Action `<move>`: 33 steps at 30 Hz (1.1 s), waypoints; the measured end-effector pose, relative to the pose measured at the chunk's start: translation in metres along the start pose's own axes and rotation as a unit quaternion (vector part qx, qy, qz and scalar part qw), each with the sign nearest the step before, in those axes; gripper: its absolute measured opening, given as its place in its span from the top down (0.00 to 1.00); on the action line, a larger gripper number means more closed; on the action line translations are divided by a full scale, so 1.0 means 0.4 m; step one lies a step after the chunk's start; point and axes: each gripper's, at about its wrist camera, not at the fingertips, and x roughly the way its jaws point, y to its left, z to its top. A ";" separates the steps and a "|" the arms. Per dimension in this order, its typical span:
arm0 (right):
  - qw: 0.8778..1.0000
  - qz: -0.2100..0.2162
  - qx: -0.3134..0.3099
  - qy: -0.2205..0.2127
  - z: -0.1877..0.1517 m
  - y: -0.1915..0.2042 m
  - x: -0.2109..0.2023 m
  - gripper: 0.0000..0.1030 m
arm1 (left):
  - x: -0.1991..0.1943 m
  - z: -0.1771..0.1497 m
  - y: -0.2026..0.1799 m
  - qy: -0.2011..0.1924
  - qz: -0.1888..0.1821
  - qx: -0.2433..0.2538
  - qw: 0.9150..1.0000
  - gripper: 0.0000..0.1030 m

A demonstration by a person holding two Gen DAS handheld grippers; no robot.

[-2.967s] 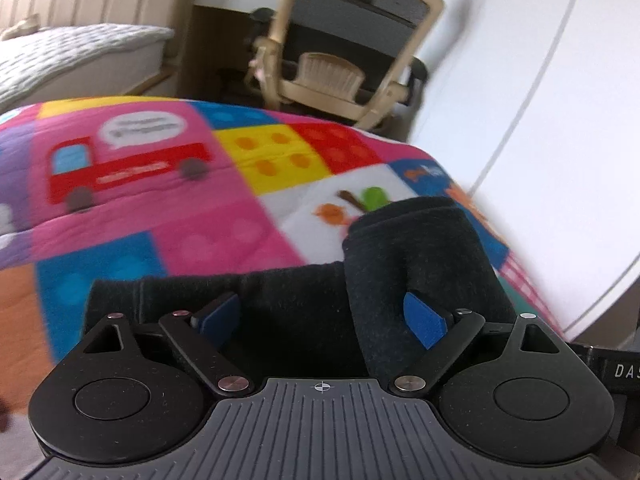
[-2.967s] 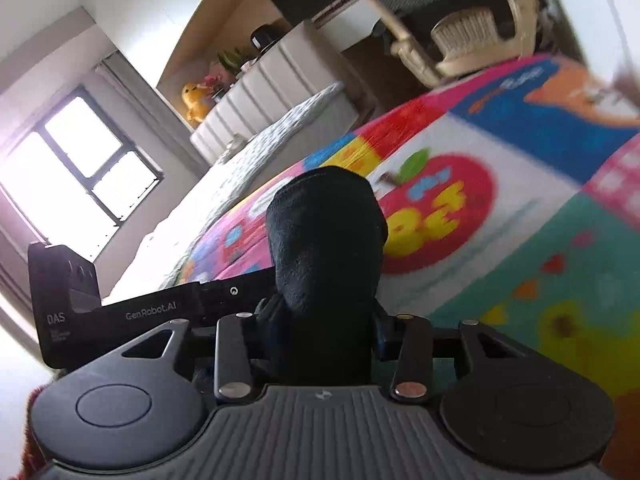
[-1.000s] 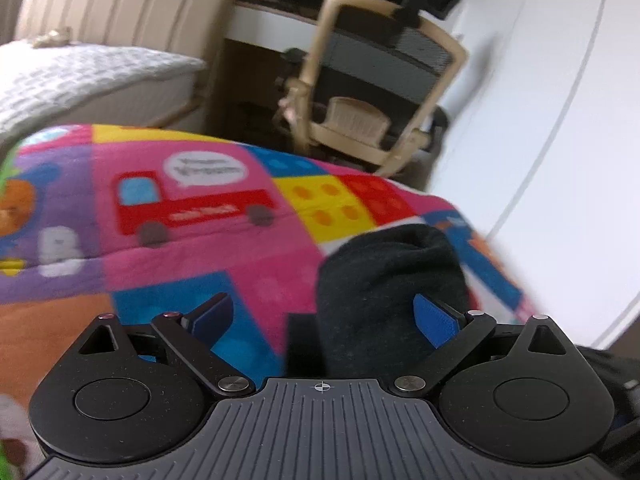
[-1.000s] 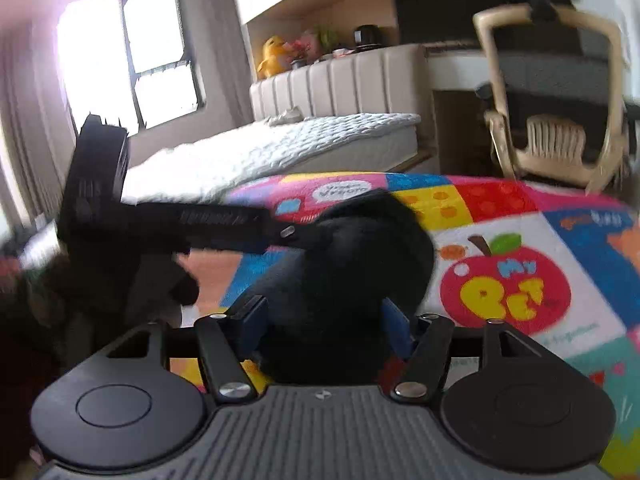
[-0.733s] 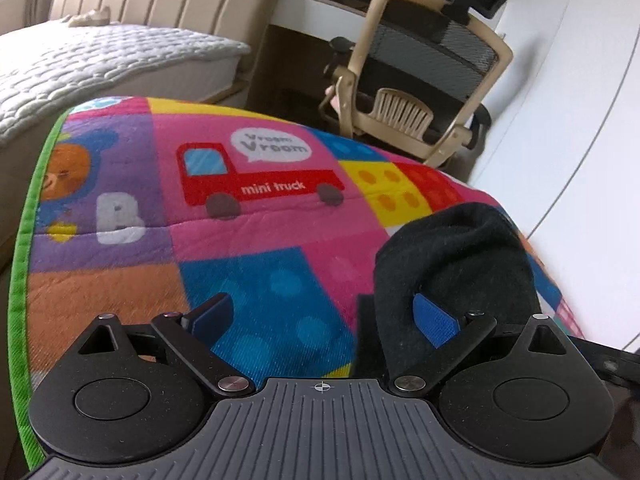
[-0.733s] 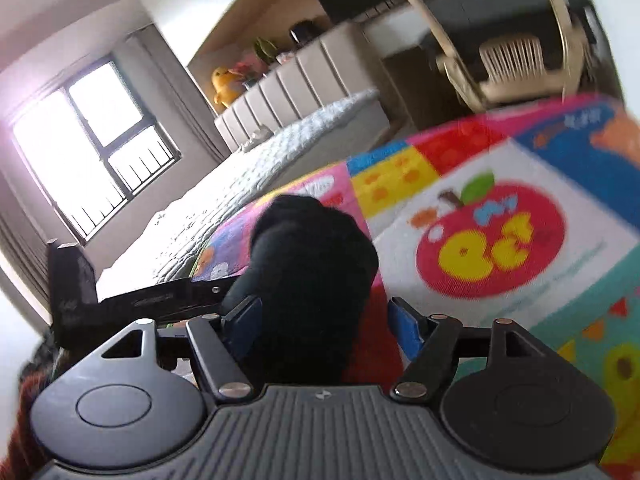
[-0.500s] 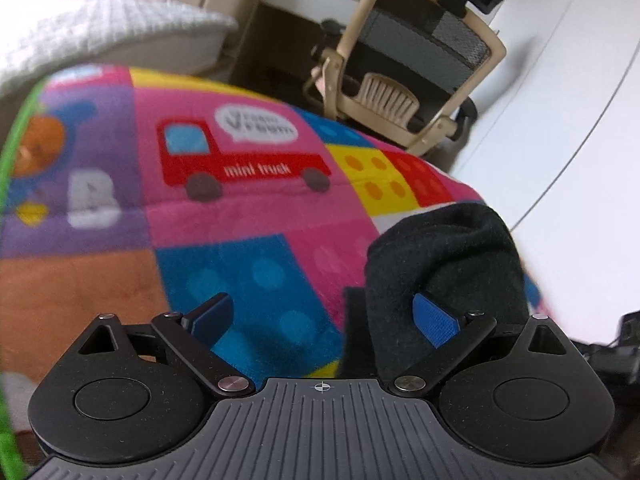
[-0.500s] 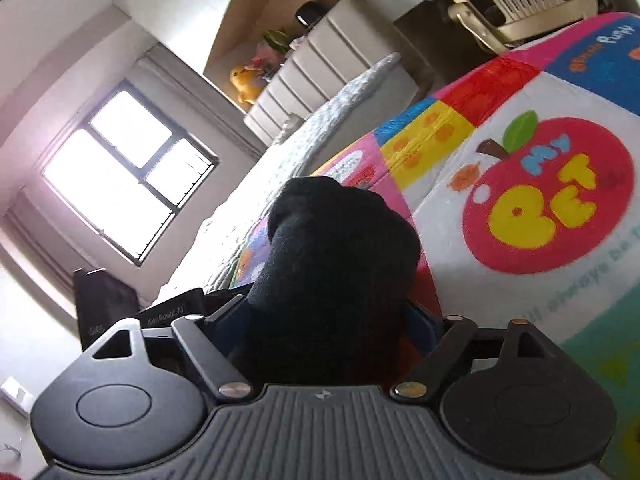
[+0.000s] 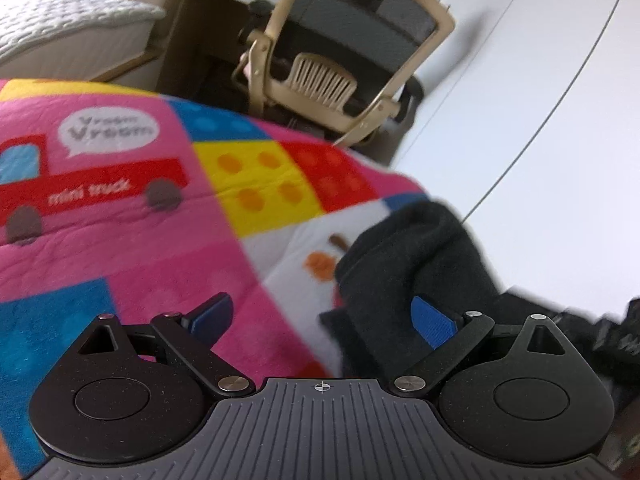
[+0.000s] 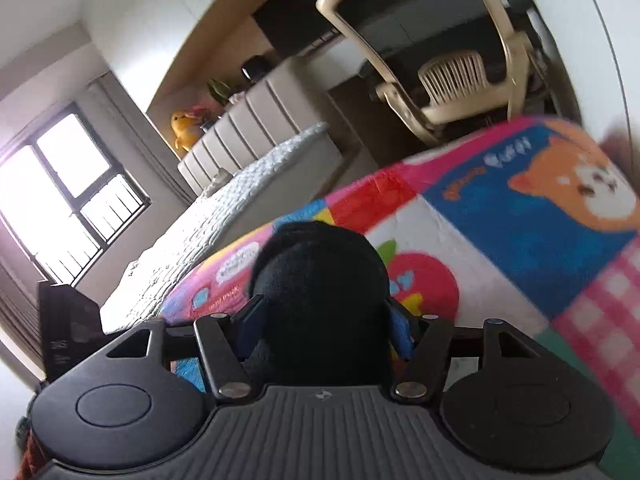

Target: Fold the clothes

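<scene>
**Now: black garment being held over the blanket**

Above the patchwork blanket (image 9: 120, 240), a soft, light black garment (image 10: 320, 280) is being pinched by the right gripper (image 10: 324, 320); a doubled edge is judged safest. The left gripper (image 9: 324, 312) is being held spread, empty.

One black, soft knit garment (image 9: 424, 256), fleecy in texture, bunched into a rounded, doubled-over bundle. In the left wrist view it sits at the right side, over the white panel of the colourful patchwork blanket (image 9: 120, 240), its rounded end pointing away from the camera. In the right wrist view the same garment (image 10: 320, 280) stands as a dome-topped mass, pinched on both sides by the right gripper (image 10: 322, 326). Whether its underside touches the blanket cannot be told.
</scene>
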 end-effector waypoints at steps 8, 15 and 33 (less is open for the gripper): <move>1.000 0.003 0.003 0.000 -0.059 0.039 0.043 0.34 | -0.032 -0.045 -0.014 -0.008 -0.027 -0.002 1.000 0.01; 0.997 -0.020 -0.060 -0.040 -0.002 0.053 -0.002 0.37 | -0.028 -0.063 0.014 -0.016 -0.031 -0.013 0.999 0.00; 0.987 -0.030 -0.156 -0.019 0.000 0.179 0.072 0.61 | -0.050 -0.071 0.060 -0.050 -0.001 -0.019 0.999 0.00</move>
